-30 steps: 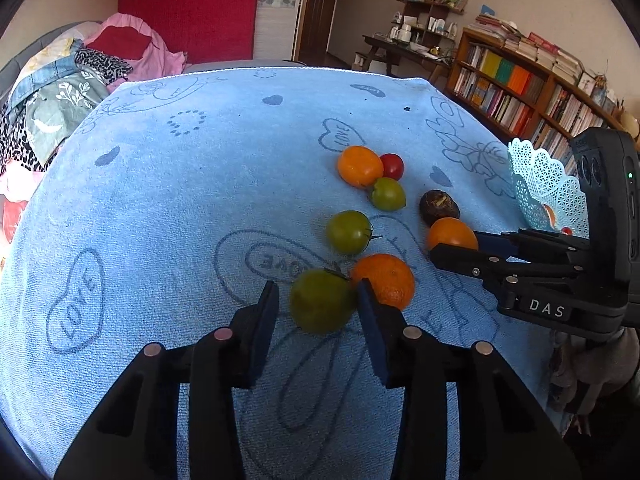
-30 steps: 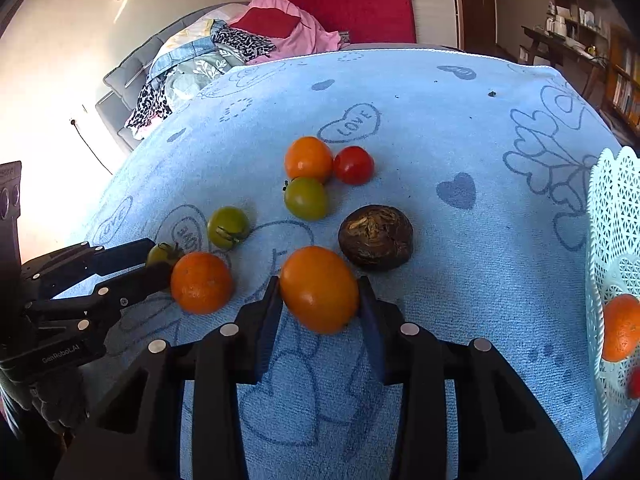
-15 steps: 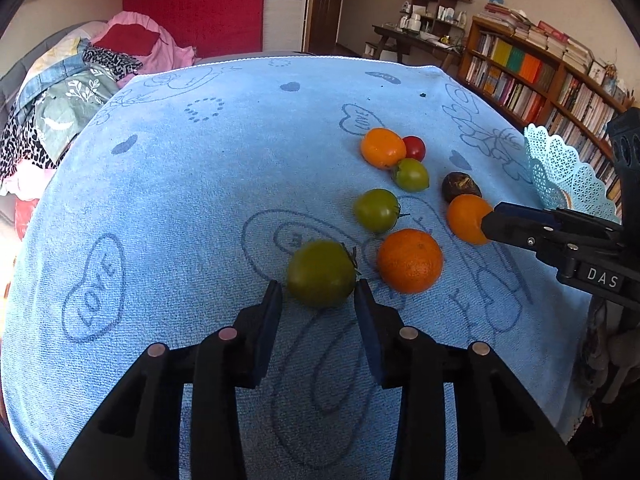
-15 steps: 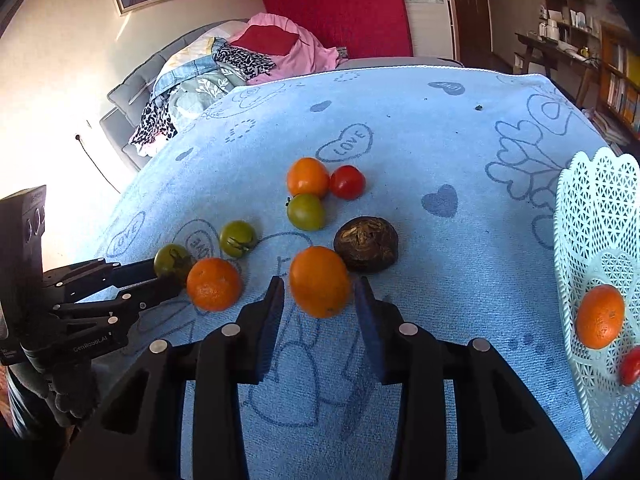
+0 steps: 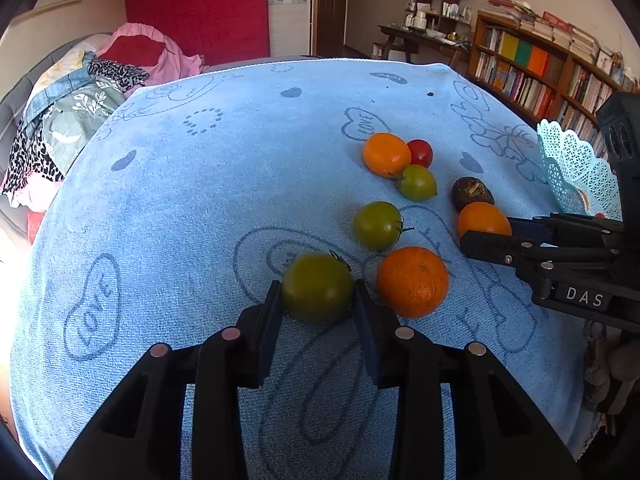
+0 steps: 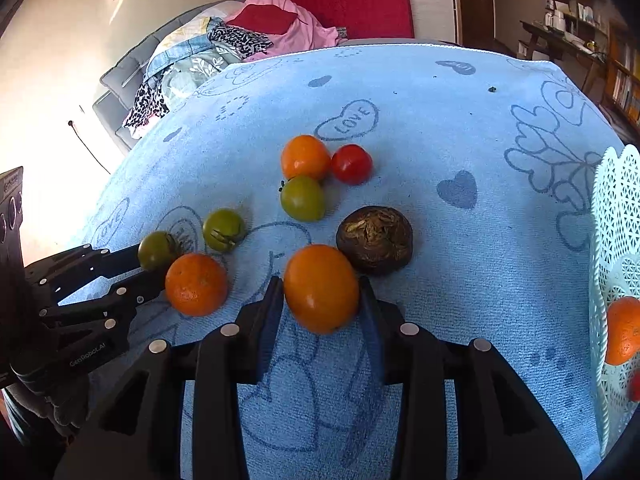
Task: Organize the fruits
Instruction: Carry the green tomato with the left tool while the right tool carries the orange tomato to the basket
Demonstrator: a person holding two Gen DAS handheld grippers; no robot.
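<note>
Fruits lie scattered on the bench [image 5: 180, 208], which is covered by a pale blue terry towel printed with hearts, and we are in the picking step with both hands at once. Our left gripper [image 5: 317, 304] is closing its jaws on a dull green round tomato [image 5: 318, 286], the dark pads touching its two flanks; our right gripper [image 6: 321, 300] is clenched on a smooth orange round fruit [image 6: 321, 288] that sits between its pads. Just beside the green tomato rests a dimpled orange mandarin [image 5: 412, 281]; further off are a second green tomato [image 5: 377, 225], a wrinkled dark brown round fruit [image 6: 375, 240], and a tight cluster of an orange fruit [image 6: 305, 157], a small red tomato [image 6: 351, 163] and a third green tomato [image 6: 302, 198], all touching or nearly so. The only container is a pale turquoise plastic lattice basket [image 6: 612, 216] with a scalloped rim, at the right edge of the bench, well apart from the cluster. In it we see one orange fruit [image 6: 622, 336] and a sliver of something red at the picture's edge; the rest of its inside is out of view. We judge the task is early, since most fruits are still on the towel. Next we need firm grips, a clean lift clear of the neighbours, then a carry over the basket's rim.
</note>
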